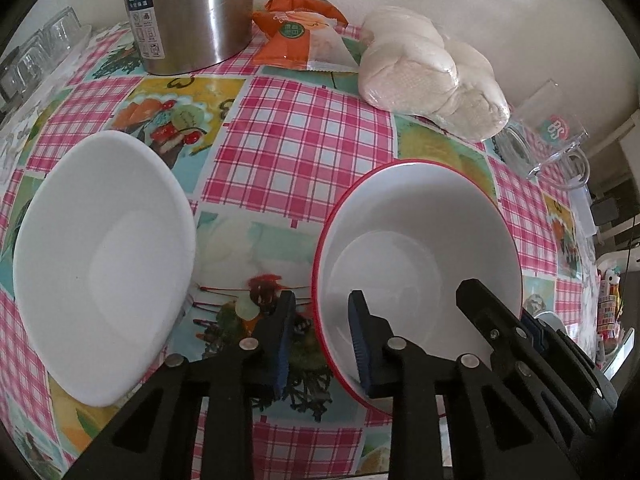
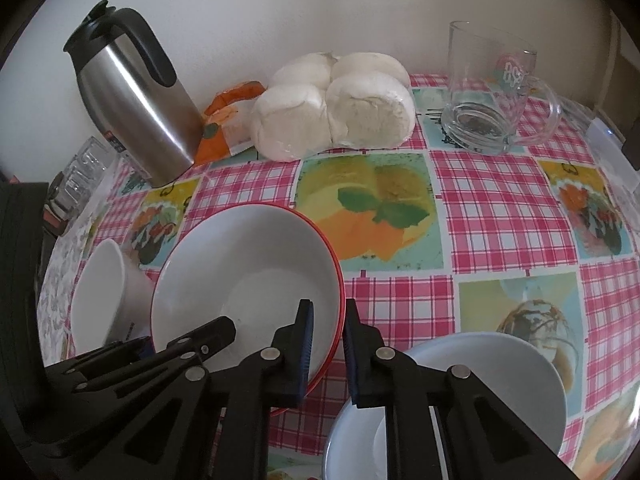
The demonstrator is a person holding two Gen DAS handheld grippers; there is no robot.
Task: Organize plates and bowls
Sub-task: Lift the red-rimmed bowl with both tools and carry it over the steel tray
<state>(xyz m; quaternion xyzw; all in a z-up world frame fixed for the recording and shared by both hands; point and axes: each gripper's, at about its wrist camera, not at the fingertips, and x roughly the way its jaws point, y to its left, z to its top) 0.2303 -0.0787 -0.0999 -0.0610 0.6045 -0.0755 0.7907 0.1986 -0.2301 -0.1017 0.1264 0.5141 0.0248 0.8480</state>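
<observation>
Both sets of tongs straddle opposite sides of a red-rimmed bowl point(image 1: 416, 264) on the bench point(image 1: 296, 128). The left tongs point(image 1: 322, 344) stand parted, 1 finger inside the bowl and 1 outside, the rim between them, with a gap showing. The right tongs point(image 2: 326, 350) likewise sit apart astride the bowl's rim on the other side; whether either pad touches the rim cannot be told. A plain white bowl point(image 1: 104, 264) sits just left of the red-rimmed one, and a pale plate point(image 2: 500, 376) lies near the right tongs. Farther back stand a steel thermos point(image 2: 136, 108), an orange packet point(image 1: 304, 36), bagged white buns point(image 2: 336, 112) and a glass mug point(image 2: 492, 92) by the wall.
</observation>
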